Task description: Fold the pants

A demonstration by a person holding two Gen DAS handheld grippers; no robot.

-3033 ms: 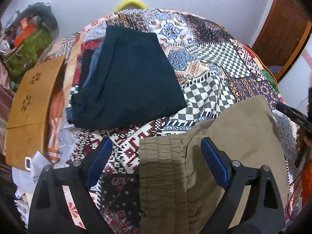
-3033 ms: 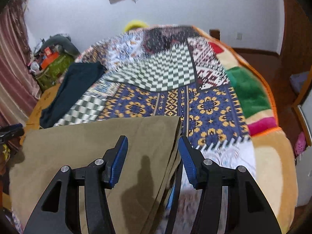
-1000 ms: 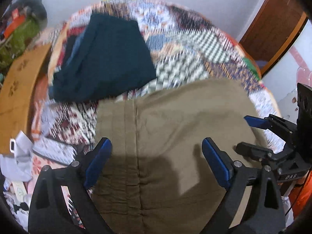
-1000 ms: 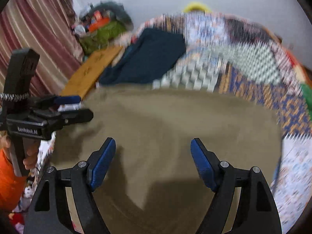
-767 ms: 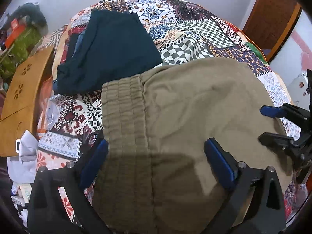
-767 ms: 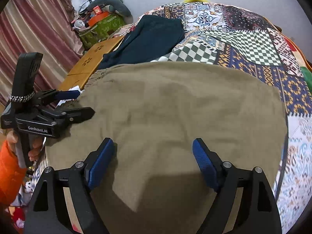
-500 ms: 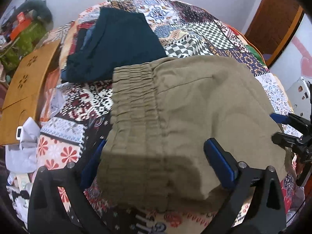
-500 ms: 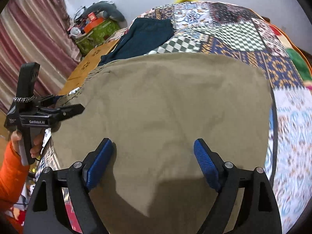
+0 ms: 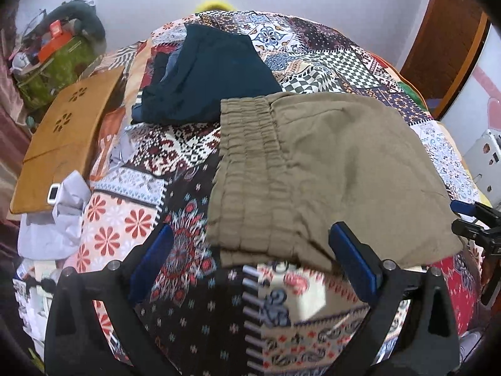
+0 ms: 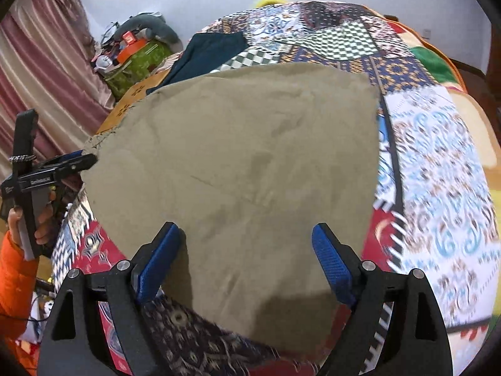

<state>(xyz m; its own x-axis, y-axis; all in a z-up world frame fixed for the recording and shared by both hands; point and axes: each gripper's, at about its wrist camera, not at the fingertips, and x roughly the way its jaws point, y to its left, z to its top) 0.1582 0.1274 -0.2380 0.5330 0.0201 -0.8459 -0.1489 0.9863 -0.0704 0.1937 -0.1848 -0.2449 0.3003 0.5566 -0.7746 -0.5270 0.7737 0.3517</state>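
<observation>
The olive-khaki pants (image 9: 328,169) lie folded flat on the patchwork bedspread (image 9: 131,219), the elastic waistband (image 9: 247,169) on their left side. My left gripper (image 9: 250,260) is open and empty, hovering just short of the pants' near edge. In the right wrist view the pants (image 10: 250,163) fill the middle. My right gripper (image 10: 247,257) is open and empty above their near edge. The left gripper also shows in the right wrist view (image 10: 62,166) at the pants' left corner, held by a hand in an orange sleeve. The right gripper's tips show in the left wrist view (image 9: 469,216) at the far right.
A folded dark navy garment (image 9: 206,75) lies on the bed beyond the pants. A wooden board (image 9: 65,134) and crumpled white cloth (image 9: 59,216) lie at the left edge. Green bags with clutter (image 10: 137,59) and a striped curtain (image 10: 40,72) stand to the left. A wooden door (image 9: 444,40) is at the right.
Both grippers have pulled back toward me from above the pants, which now lie still and folded smaller than three seconds ago. More bedspread shows in front of the left gripper.
</observation>
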